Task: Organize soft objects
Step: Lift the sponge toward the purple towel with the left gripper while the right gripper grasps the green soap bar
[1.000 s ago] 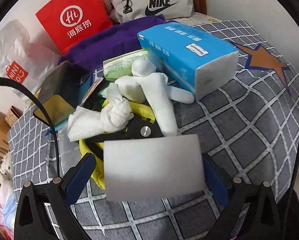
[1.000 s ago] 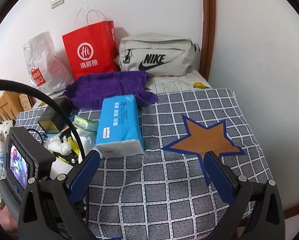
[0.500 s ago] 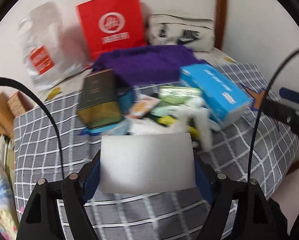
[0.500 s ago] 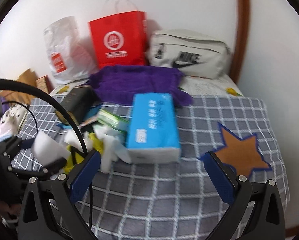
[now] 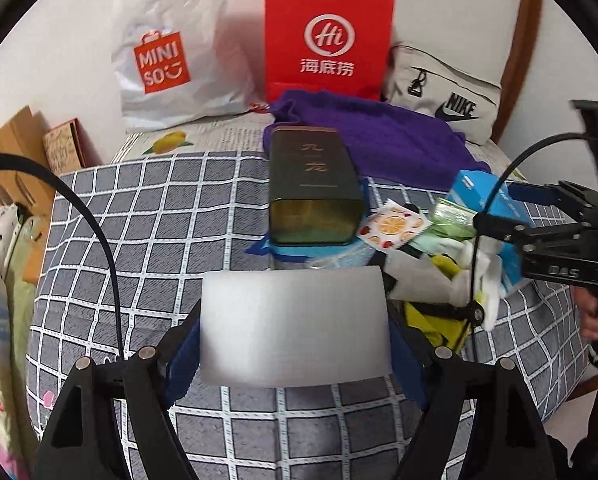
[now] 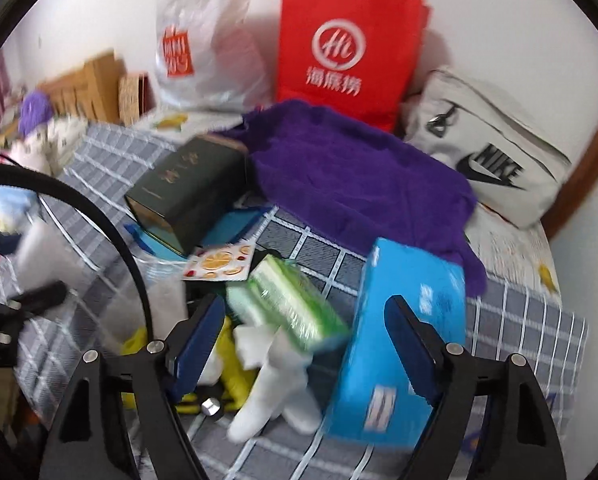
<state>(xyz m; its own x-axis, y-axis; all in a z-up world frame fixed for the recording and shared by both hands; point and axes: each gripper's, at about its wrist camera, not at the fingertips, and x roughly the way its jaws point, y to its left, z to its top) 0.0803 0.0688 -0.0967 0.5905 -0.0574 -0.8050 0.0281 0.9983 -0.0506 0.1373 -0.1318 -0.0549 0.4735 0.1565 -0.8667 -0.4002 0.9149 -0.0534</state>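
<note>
White sponge (image 5: 295, 326) hides the left tool (image 5: 295, 344) tips — right view blurred.

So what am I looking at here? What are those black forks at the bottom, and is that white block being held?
There is no robot here. A person holds a hand tool with two jaws in each hand, and a wide-angle camera on each tool looks forward along the jaws. The black forks are those jaws.

One picture is from the left gripper. Its blue pads press on a white foam block, so yes, it is held.

The other picture is from the right gripper. Its jaws are closing, above a green pack and white socks, and grip nothing yet.

All this lies on a checked bed cover, along with a dark tin, a blue tissue pack and a purple towel. Bags lean on the wall.
</note>
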